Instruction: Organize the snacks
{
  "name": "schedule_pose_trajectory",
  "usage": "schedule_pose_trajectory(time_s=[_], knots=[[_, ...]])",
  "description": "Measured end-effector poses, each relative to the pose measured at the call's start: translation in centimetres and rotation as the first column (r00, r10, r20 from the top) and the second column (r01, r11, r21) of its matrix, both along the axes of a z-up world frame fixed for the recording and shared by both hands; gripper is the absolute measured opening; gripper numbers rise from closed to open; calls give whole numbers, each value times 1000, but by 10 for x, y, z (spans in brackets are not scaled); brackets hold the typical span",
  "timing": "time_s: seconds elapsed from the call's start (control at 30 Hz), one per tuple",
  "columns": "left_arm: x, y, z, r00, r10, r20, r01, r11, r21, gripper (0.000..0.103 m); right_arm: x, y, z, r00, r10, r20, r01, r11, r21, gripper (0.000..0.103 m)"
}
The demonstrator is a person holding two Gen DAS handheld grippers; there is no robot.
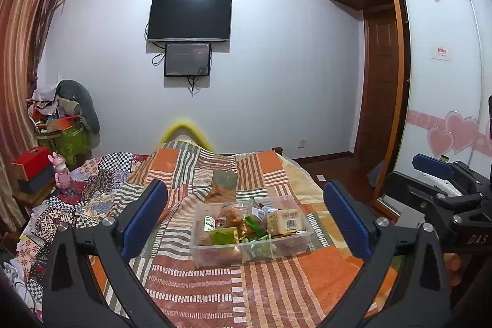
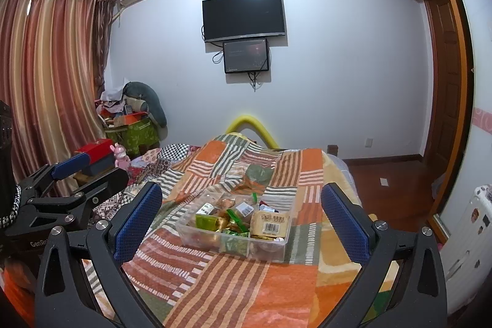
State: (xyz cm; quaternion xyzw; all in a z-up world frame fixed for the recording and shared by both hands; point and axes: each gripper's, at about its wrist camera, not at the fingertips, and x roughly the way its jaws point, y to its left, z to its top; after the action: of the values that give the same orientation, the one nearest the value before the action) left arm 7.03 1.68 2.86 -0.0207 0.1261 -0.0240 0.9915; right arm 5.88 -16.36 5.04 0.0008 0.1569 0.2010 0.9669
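Note:
A clear plastic bin (image 1: 215, 254) (image 2: 200, 239) rests on the striped orange patchwork blanket (image 1: 276, 291) (image 2: 276, 291) of a bed. It holds several snack packets: a tan pack with a barcode (image 1: 287, 222) (image 2: 270, 225), green wrappers (image 1: 255, 225) (image 2: 235, 219) and a green box (image 1: 223, 235) (image 2: 206, 220). One green-and-orange packet (image 1: 224, 182) (image 2: 258, 174) lies on the blanket beyond the bin. My left gripper (image 1: 246, 219) is open, raised in front of the bin, nothing between its blue pads. My right gripper (image 2: 241, 219) is likewise open and empty, a little to the right.
A wall-mounted TV (image 1: 189, 19) and a smaller screen hang ahead. Striped curtains (image 2: 46, 76), a cluttered pile with a green box (image 1: 66, 137), a red box (image 1: 32, 162) and a pink toy (image 1: 60, 171) stand left. A wardrobe with heart stickers (image 1: 442, 82) and wood floor (image 2: 390, 183) lie right.

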Motion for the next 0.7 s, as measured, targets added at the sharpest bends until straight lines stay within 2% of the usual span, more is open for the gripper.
schedule_pose_trajectory(time_s=[0.7], knots=[[0, 3, 0, 999, -39, -10, 39, 999, -28, 103, -1, -1, 0, 1000, -3, 1, 3, 1000, -3, 103]])
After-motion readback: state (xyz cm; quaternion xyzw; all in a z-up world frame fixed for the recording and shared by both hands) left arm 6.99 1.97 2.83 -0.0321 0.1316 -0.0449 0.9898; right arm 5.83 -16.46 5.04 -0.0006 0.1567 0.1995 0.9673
